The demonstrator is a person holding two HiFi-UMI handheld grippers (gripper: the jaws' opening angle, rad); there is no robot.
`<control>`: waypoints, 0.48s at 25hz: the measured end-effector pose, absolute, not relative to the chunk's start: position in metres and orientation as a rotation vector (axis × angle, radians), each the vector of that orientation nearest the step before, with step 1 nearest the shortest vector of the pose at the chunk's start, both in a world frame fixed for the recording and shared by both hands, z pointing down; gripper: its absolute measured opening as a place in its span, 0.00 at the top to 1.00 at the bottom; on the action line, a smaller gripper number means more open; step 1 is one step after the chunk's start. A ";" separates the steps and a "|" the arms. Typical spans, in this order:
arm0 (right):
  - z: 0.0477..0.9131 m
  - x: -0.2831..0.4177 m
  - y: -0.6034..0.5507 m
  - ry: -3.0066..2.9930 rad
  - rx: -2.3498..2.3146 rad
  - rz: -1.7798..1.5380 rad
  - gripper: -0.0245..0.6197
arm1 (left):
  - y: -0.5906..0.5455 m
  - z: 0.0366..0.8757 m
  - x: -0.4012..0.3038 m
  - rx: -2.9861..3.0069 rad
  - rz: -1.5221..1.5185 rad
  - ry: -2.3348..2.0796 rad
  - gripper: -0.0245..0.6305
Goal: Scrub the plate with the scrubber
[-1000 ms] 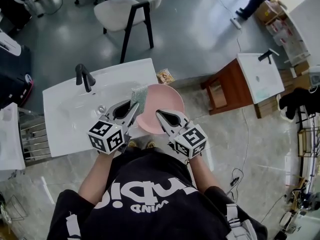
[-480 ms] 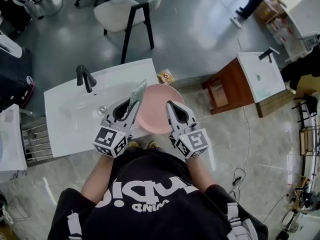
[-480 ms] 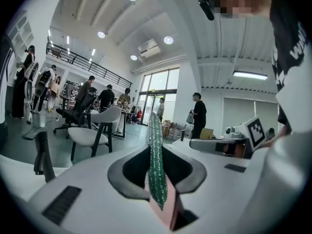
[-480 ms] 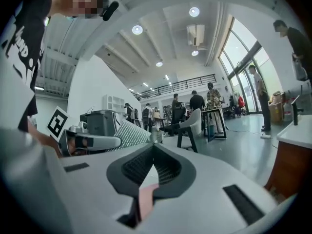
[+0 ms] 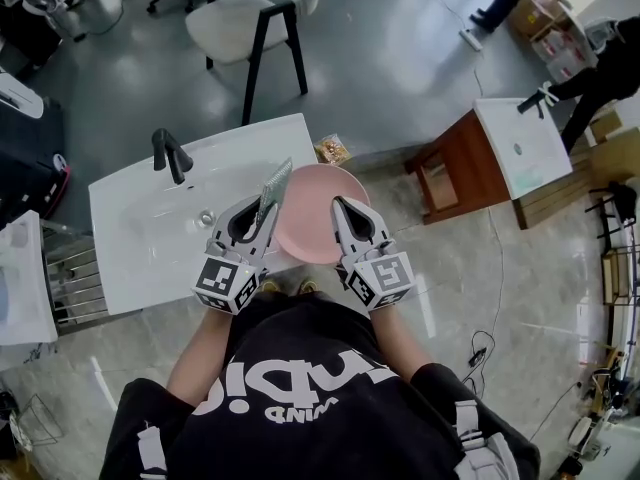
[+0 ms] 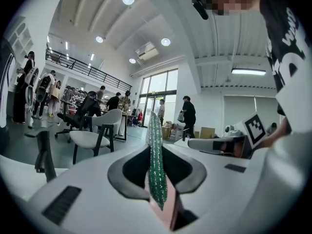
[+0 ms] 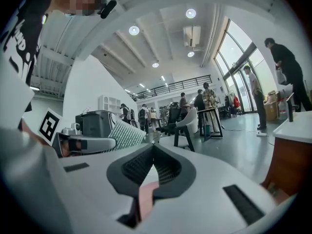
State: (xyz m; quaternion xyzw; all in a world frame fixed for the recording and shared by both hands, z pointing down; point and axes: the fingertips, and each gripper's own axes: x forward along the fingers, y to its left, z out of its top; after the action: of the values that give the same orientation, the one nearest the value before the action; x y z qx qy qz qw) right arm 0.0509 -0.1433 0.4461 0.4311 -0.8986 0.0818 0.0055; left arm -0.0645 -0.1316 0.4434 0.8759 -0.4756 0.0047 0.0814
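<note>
A: Head view first. What's the ground?
B: Grey polished floor. A white basin bench sits at the left with a black tap, and a white chair stands beyond it.
A: And the plate?
B: The pink plate is over the bench's right end, partly past the edge and above the floor. The right gripper reaches in over its near rim. The left gripper carries the scrubber, stood on edge just at the plate's left rim. Touching or not, cannot tell from here.
A: Left gripper view?
B: Open hall behind, ceiling lights, people standing far off. The jaws are pressed on the scrubber. Its green glittery edge runs up between them and rises above the tips. A pink strip shows low in the gap, and I can't tell what it is. The right gripper lies off to the right, marker cube showing.
A: Right gripper view?
B: Same hall, tall windows at the right. The jaws are pressed together with the tips meeting, pinching the pink rim of the plate further back in the gap. The scrubber's silvery mesh face shows to the left, tilted, above the left gripper.
</note>
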 end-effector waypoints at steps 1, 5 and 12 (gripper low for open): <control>0.446 0.051 -0.143 -2.810 1.357 0.252 0.93 | -0.131 0.444 -0.065 2.615 0.016 -1.422 0.84; 0.443 0.054 -0.143 -2.807 1.394 0.239 0.93 | -0.130 0.446 -0.066 2.601 0.015 -1.429 0.84; 0.445 0.052 -0.142 -2.806 1.385 0.242 0.93 | -0.130 0.448 -0.068 2.579 0.015 -1.434 0.84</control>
State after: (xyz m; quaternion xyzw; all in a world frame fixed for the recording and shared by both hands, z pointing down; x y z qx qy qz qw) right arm 0.0520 -0.1422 0.4449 0.4414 -0.8940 0.0771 0.0017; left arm -0.0675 -0.1300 0.4482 0.8700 -0.4837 0.0051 0.0953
